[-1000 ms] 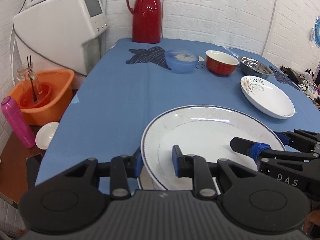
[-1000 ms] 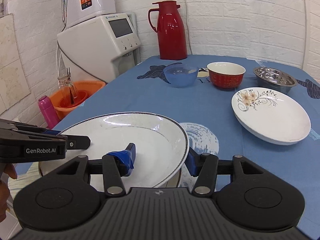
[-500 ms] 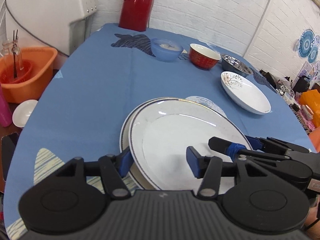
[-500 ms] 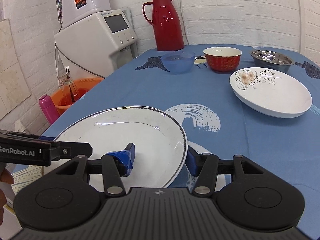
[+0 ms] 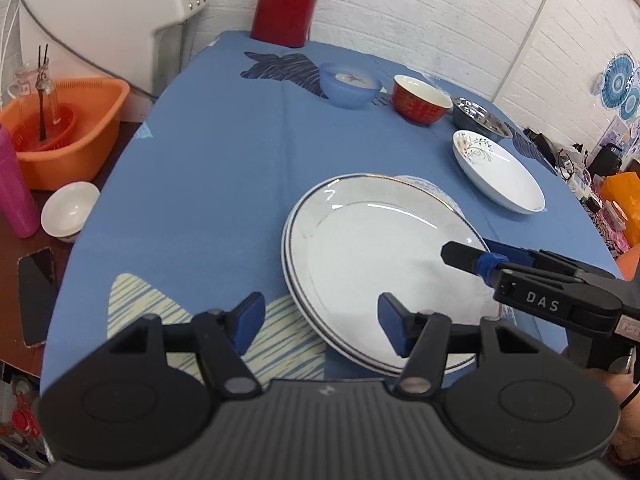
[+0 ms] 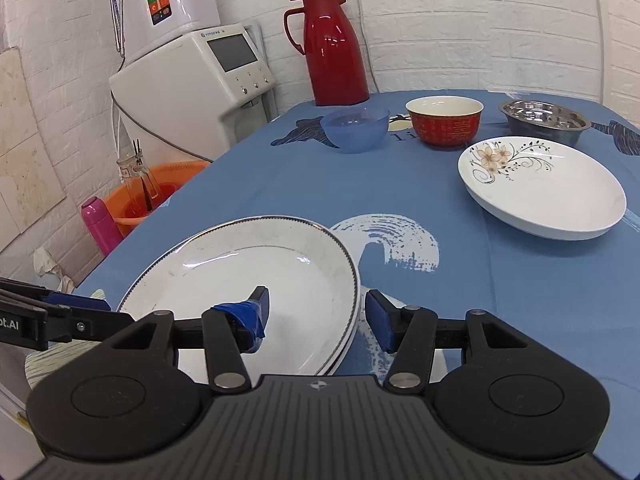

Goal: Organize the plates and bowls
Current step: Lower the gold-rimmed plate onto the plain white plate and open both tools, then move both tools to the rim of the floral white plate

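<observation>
Plate rim (image 6: 352, 280) between right claw (image 6: 316, 316) fingers

- The tablecloth (image 6: 256, 184) is blue, with dark blue brushed shapes and pale striped patches.
- The two stacked plates (image 6: 256, 264) are white with a thin dark rim line.
- The shallow dish (image 6: 560, 200) is white with a beige flower and black scrolls.
- One bowl (image 6: 444, 126) is red outside with a gold pattern, cream inside.
- Another bowl (image 6: 355, 128) is translucent blue.
- The third bowl (image 6: 544, 118) is shiny steel.
- The flask (image 6: 334, 48) is glossy red.
- The basin (image 5: 72, 136) is orange.
- The bottle (image 5: 12, 188) is pink.
</observation>
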Motion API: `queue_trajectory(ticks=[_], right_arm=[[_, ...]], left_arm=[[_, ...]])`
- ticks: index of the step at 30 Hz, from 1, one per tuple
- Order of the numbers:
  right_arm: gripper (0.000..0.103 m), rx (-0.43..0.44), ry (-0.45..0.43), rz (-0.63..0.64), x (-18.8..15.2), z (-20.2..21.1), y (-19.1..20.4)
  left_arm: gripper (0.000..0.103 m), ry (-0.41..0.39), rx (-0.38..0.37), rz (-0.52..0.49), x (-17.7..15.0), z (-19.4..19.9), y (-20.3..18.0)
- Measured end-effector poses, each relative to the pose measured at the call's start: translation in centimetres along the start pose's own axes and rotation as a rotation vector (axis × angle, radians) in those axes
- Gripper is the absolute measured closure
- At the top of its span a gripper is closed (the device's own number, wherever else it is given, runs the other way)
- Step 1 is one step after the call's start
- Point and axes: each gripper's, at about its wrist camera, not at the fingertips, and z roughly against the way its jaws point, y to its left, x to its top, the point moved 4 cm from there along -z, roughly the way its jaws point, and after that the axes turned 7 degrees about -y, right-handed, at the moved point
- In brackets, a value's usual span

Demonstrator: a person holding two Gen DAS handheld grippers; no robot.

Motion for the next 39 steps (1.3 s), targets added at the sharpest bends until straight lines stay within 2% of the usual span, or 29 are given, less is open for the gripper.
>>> queue_trajectory(ticks=[4,7,11,14,17,21,26,33,39], right_arm=[[0.064,0.018,-0.03,-0.018,1.4,1.5,-1.1],[0.064,-0.022,-0.053,-0.024,3.5,2.9,-3.7],[0.062,-0.193,-0.072,-0.039,6.5,3.8,-10.1],[0.061,-0.347,-0.013,-0.083,7.9,2.9,-15.9],[0.06,-0.39,0.044,-0.146,8.6,0.7,-20.6],[0.06,-0.402,0.104,-0.205,8.2,-2.5,-23.9],[0.06,-0.379,0.169,-0.17,8.1,-6.2,-25.1],[0.057,-0.316,0.172,-0.072,8.2,-6.9,-24.7],[0.054,-0.299,0.173,-0.068,8.1,-7.0,-24.0]], left_arm=[[0.043,-0.025,-0.01,-0.025,2.2,-0.4,-1.6],[0.041,-0.04,-0.043,-0.068,4.8,-1.6,-4.3],[0.038,-0.029,-0.116,-0.119,8.4,-5.1,-8.9],[0.038,0.029,-0.175,-0.127,10.9,-9.3,-12.1],[0.038,0.111,-0.209,-0.106,12.8,-14.2,-14.5],[0.038,0.178,-0.178,-0.117,13.7,-19.9,-17.0],[0.038,0.242,-0.136,-0.127,13.3,-24.5,-18.4],[0.038,0.255,-0.135,-0.148,12.8,-26.1,-19.0],[0.038,0.243,-0.138,-0.157,12.8,-26.1,-19.0]])
